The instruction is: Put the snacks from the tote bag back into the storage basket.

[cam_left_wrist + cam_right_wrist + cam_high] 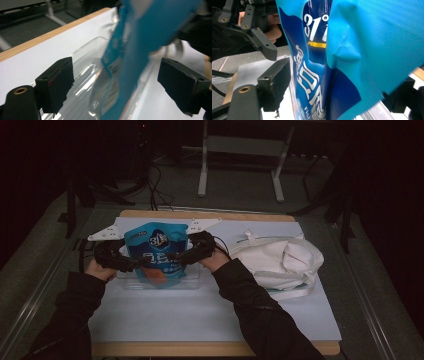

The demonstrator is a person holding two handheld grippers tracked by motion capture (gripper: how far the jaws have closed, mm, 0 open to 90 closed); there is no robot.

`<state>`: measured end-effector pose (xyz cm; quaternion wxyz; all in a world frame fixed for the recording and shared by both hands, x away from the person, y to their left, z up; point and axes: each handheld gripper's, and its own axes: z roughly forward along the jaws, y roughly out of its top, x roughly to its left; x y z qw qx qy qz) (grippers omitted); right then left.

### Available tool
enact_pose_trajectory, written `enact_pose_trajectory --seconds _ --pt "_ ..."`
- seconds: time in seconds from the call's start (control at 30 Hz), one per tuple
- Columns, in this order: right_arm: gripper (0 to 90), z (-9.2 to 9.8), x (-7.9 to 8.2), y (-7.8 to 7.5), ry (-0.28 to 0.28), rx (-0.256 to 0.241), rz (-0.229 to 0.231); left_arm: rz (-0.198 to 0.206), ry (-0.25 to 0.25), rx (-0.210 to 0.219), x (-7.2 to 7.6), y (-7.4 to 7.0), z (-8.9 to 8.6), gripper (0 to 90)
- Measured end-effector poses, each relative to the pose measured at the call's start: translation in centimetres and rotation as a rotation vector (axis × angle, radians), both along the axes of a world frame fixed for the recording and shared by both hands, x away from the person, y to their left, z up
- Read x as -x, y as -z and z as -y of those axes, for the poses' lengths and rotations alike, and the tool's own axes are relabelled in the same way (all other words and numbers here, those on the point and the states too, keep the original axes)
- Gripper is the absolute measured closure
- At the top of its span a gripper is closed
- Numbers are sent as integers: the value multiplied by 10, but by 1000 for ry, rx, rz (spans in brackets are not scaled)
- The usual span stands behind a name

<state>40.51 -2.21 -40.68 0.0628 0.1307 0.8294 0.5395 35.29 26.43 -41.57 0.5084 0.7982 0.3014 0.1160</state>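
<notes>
Between the black jaws of the left gripper (117, 85), spread wide, hangs the edge of a blue pouch (135, 57); neither pad (56, 82) touches it in the left gripper view, so this gripper brackets the pouch without pinching it. Right gripper (332, 90): one pad (275, 82) stands just beside the pouch face at lower left of the right gripper view, the other jaw sits dark at lower right behind the bulging film; whether the jaws press the pouch cannot be told. Pouch, high view: upright at centre left of the frame (156, 252), its foot inside a clear plastic tray (192, 282), flanked by both grippers, left (140, 262) and right (172, 256), each in a hand with a dark sleeve. Tray: transparent, ribbed floor, resting on a pale sheet (210, 315) over a wood-edged table (210, 349). White cloth bag (280, 262): slumped at centre right, well apart from the tray, untouched. Progress, as a judgement: the pouch appears already stood in the tray; release or steadying remains, and the bag awaits any handling. Legible writing on the pouch: "31°" in white over a yellow bar, large white characters beneath, and "Fish" begun near the bottom; the rest is unreadable.
</notes>
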Motion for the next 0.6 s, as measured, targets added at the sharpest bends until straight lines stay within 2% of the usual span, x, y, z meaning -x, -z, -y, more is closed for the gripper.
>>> enact_pose_trajectory --seconds 0.07,0.33,0.4,0.47,0.6 --pt "140 1 -1 0 6 1 -2 -5 -7 -4 1 1 0 18" --pt "144 14 -3 -6 51 -2 -16 45 -108 -36 16 -1 2 9" --pt "145 19 -3 -8 64 5 -3 41 -122 -32 18 -1 0 10" --pt "145 25 -3 -8 69 -7 -12 34 -133 -21 22 1 -2 10" --pt "144 37 -1 -9 94 18 -5 23 -169 -16 30 3 -4 10"
